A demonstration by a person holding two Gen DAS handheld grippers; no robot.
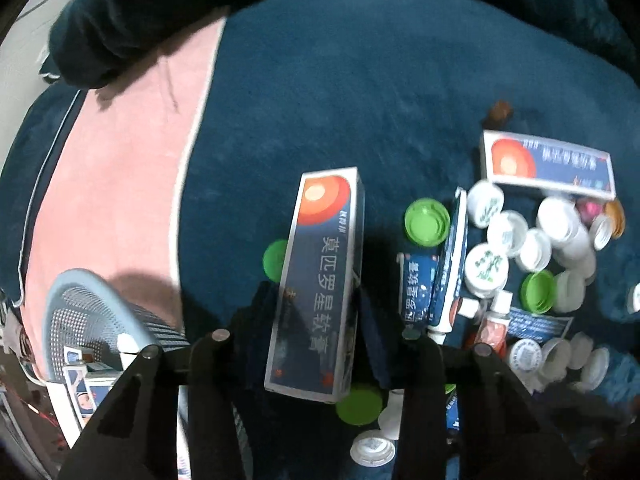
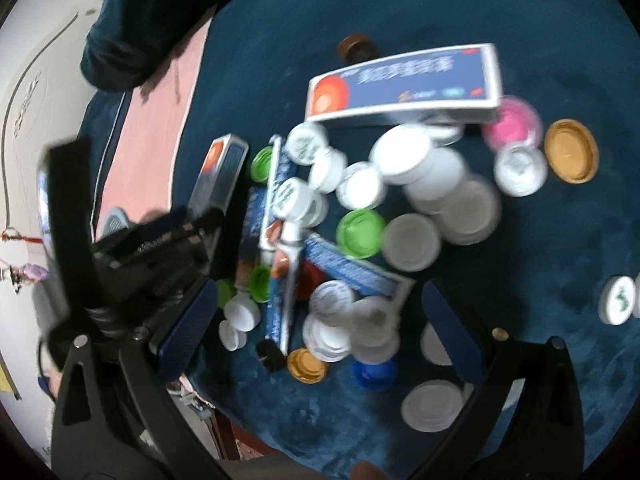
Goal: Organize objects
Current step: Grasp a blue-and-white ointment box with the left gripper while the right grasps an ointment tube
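Note:
My left gripper point(image 1: 316, 304) is shut on a long navy ointment box point(image 1: 320, 272) with a red-orange circle, held above the blue blanket; it also shows in the right wrist view point(image 2: 220, 172). My right gripper point(image 2: 320, 316) is open and empty over a heap of white bottle caps point(image 2: 416, 176), green caps point(image 2: 360, 232), ointment tubes point(image 2: 280, 300) and more navy boxes point(image 2: 404, 84). The same heap shows in the left wrist view point(image 1: 520, 248). A blue perforated basket point(image 1: 92, 312) with small boxes inside sits at lower left.
A pink cloth strip point(image 1: 120, 168) runs across the blue blanket point(image 1: 360, 80). A gold cap point(image 2: 572, 152), a pink cap point(image 2: 516, 120), a brown bottle top point(image 2: 356, 46) and a lone white cap point(image 2: 620, 300) lie around the heap.

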